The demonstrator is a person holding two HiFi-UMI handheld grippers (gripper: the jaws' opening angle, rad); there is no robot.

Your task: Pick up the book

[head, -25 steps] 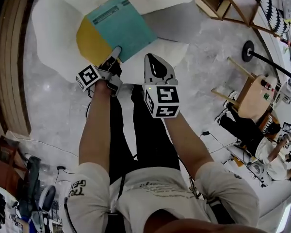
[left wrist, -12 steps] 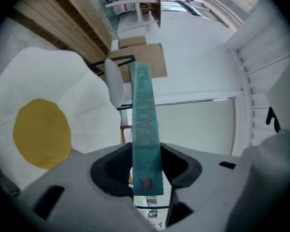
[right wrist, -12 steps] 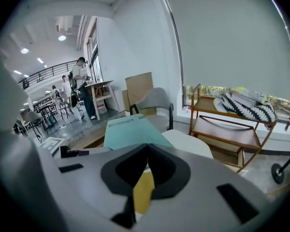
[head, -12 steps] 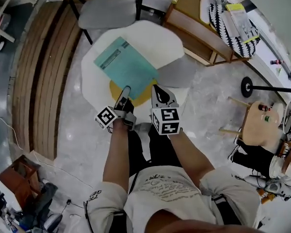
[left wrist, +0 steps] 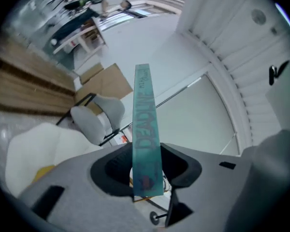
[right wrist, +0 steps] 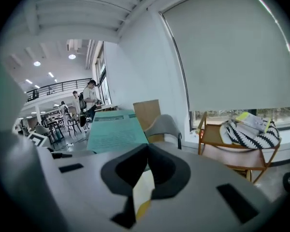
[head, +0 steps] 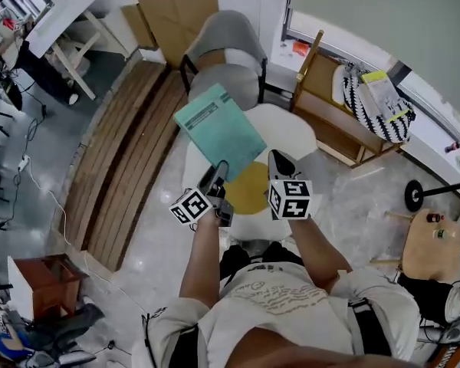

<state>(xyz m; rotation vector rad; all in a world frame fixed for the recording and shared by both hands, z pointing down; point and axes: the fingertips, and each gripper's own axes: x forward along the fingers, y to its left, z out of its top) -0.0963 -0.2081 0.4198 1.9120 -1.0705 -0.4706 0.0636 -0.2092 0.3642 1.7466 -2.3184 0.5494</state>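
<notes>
A teal book (head: 218, 129) hangs in the air above a white seat (head: 295, 133) with a yellow patch (head: 249, 188). My left gripper (head: 217, 173) is shut on the book's near edge; in the left gripper view the book (left wrist: 146, 124) stands edge-on between the jaws of that gripper (left wrist: 146, 153). To its right my right gripper (head: 278, 162) is raised to about the same height, shut, with nothing in it. In the right gripper view the book's cover (right wrist: 116, 132) shows to the left beyond the closed tips of the right gripper (right wrist: 146, 148).
A grey chair (head: 224, 48) and a cardboard sheet (head: 176, 6) stand behind the white seat. A wooden rack (head: 333, 121) holding a striped bag (head: 372, 102) is at the right. Wooden floor boards (head: 130, 167) run on the left. A small round table (head: 437, 244) is at the far right.
Both grippers have risen a long way. The book has come up off the white seat in my left gripper and now tilts in the air. Much more of the room shows.
</notes>
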